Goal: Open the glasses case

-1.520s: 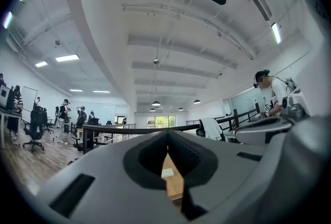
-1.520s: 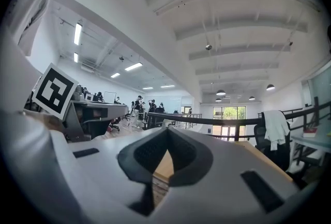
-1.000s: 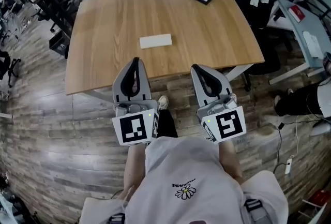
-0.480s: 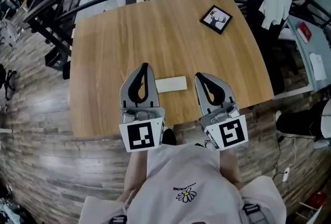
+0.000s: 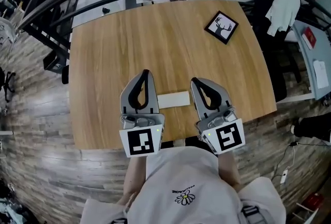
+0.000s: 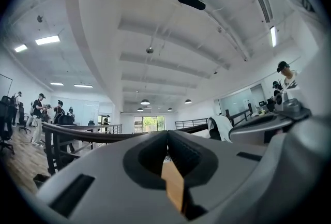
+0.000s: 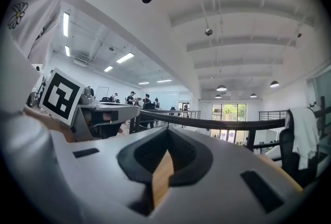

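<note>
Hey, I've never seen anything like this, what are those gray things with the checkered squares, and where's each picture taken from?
No robot: a person holds a two-jaw tool in each hand, the left gripper and right gripper; the marked cubes are part of them. One picture comes from a camera on the person's head, looking down. The other two come from cameras riding on each gripper, looking along its jaws. On the wooden table lie a white glasses case, seen between the grippers, and a deer picture farther off. Both grippers are shut and hold nothing.
</note>
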{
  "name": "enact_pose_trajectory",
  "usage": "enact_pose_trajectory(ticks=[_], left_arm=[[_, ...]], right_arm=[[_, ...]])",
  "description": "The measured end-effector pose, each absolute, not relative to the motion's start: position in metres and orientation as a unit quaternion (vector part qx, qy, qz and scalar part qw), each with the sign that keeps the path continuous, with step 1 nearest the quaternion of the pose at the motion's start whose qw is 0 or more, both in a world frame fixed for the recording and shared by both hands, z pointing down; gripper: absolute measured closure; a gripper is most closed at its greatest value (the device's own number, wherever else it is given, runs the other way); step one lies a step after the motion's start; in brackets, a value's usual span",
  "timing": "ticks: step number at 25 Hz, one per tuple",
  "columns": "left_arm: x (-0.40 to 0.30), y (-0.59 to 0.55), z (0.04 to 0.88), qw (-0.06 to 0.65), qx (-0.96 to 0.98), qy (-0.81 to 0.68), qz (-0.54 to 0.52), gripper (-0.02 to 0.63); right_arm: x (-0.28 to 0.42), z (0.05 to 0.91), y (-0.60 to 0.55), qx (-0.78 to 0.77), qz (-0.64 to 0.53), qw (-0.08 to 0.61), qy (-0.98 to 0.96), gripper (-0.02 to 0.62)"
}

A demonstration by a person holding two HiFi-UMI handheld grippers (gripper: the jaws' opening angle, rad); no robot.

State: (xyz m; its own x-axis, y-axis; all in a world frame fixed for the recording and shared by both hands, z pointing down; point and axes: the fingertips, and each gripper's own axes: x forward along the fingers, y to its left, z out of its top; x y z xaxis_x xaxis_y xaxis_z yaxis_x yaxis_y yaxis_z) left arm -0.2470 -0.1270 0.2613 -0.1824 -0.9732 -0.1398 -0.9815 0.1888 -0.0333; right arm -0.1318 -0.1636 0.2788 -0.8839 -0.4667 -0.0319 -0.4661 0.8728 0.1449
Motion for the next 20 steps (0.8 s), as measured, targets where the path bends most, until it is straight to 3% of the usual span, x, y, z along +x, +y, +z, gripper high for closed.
enact_pose_trajectory(ticks=[15, 20], left_arm=[[-0.230, -0.168, 0.262, 0.058, -0.661, 0.745, -0.069, 0.581], [-0.203, -0.180, 0.302, 0.048, -0.716, 0.676, -0.164, 0.515]], right_arm=[[-0.121, 0.273, -0.206, 0.209, -0.024, 0.024, -0.977, 0.588], [-0.114, 0.300, -0.209, 0.189, -0.027, 0.063, -0.980, 0.588]])
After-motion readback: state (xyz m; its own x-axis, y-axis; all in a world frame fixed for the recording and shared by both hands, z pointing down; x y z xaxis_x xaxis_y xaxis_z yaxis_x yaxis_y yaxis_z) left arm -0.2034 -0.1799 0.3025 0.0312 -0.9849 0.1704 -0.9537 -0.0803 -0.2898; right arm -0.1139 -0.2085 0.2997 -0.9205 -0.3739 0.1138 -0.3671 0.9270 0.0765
